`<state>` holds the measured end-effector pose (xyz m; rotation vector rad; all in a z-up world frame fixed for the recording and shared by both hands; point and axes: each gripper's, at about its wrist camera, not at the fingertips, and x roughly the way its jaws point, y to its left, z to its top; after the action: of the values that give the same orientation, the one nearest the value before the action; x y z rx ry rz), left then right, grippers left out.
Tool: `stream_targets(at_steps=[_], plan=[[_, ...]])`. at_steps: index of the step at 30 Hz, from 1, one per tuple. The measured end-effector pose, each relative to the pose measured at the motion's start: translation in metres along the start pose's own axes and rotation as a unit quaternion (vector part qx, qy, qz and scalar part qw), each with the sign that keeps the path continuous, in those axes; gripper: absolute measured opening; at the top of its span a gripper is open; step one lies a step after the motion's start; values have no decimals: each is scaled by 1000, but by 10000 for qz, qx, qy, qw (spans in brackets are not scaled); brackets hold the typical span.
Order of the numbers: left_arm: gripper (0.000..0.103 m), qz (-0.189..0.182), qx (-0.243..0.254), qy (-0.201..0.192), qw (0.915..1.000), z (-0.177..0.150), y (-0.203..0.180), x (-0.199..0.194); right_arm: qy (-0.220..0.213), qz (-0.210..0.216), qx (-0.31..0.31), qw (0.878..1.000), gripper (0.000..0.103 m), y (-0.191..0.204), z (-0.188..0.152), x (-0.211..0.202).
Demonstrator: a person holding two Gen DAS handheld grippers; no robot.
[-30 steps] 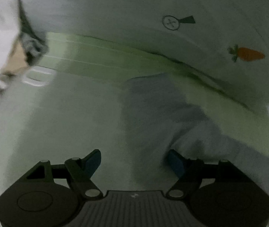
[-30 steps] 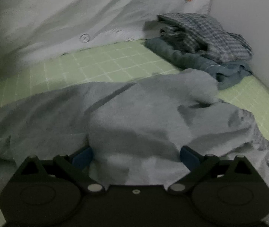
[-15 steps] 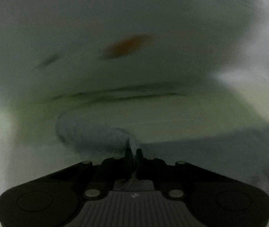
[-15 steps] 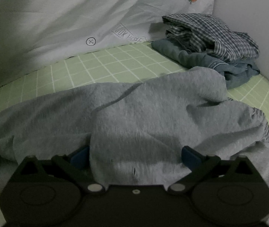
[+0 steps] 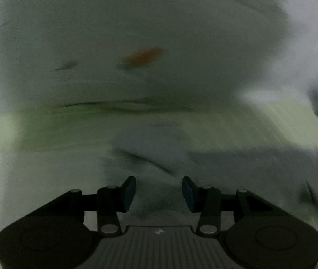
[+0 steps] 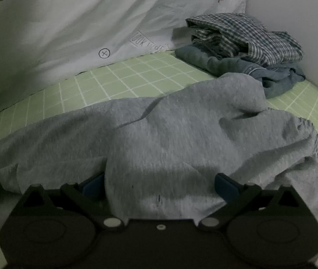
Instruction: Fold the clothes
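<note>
grey garment [image 6: 170,134]: soft knit cloth, matt, slightly fuzzy. bed sheet [image 6: 136,78]: smooth woven cloth, pale green with white grid lines. white cover [image 6: 80,18]: thin printed cloth, creased. checked shirt [image 6: 244,38]: woven cloth. right gripper [image 6: 160,185]: matt black plastic body, blue pads, bright metal pivot pins.

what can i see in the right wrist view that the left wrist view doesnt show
Only the right wrist view shows the folded checked shirt stacked on a blue garment by the wall, and the open right gripper with a fold of the grey garment lying between its fingers.

Only the left wrist view, heavily blurred, shows the left gripper, open with nothing gripped.

Both show the green checked sheet, the white carrot-print bedding behind it, and grey cloth ahead of the fingers.
</note>
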<state>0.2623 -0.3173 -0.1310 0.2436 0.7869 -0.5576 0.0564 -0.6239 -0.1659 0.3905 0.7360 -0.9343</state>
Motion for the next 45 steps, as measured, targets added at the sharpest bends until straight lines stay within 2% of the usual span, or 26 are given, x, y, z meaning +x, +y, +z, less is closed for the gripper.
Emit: stream_targets(at_steps=[4,11,13,14,15,20,23,26,28,32,35,36,41,45], plan=[[45,204,-720,-49,9972,5,26,0,-48,-3,8,10000,103,0,-1,0],[49,-201,-155,172,9995,30,16,49,-119,-21,22,9999,103,2,-3,0],[45,-276,-28,214,9994,32,7,57,-139,-21,22,9999,103,2,-3,0],[30,-264,53,237,9994,32,2,60,-147,-21,22,9999,103,2,-3,0],[5,-249,117,251,9993,32,-2,61,-154,-22,22,9999,103,2,-3,0],[4,-67,-47,28,10000,28,-5,41,-175,7,0,9998,103,1,-3,0],[4,272,-278,-397,9985,32,6,5,-198,33,-24,9998,103,1,-4,1],[4,692,-636,-987,9907,41,23,-41,-205,47,-32,9998,103,1,-4,1],[4,1175,-759,-1299,9816,44,37,-71,-211,54,-34,9998,103,1,-4,1],[4,2081,-907,-1508,9621,40,72,-107,-192,63,-45,9998,103,1,-3,1],[4,2649,-1040,-1284,9500,26,107,-113,-144,75,-64,9998,103,1,-2,1],[4,2752,-1242,-1159,9463,18,122,-113,-114,87,-79,9999,103,1,-1,1],[4,2766,-2233,-557,9330,-29,176,-104,77,228,-280,9993,103,5,1,-1],[4,2832,-2491,21,9261,-64,196,-83,270,274,-590,9975,103,15,1,-8]])
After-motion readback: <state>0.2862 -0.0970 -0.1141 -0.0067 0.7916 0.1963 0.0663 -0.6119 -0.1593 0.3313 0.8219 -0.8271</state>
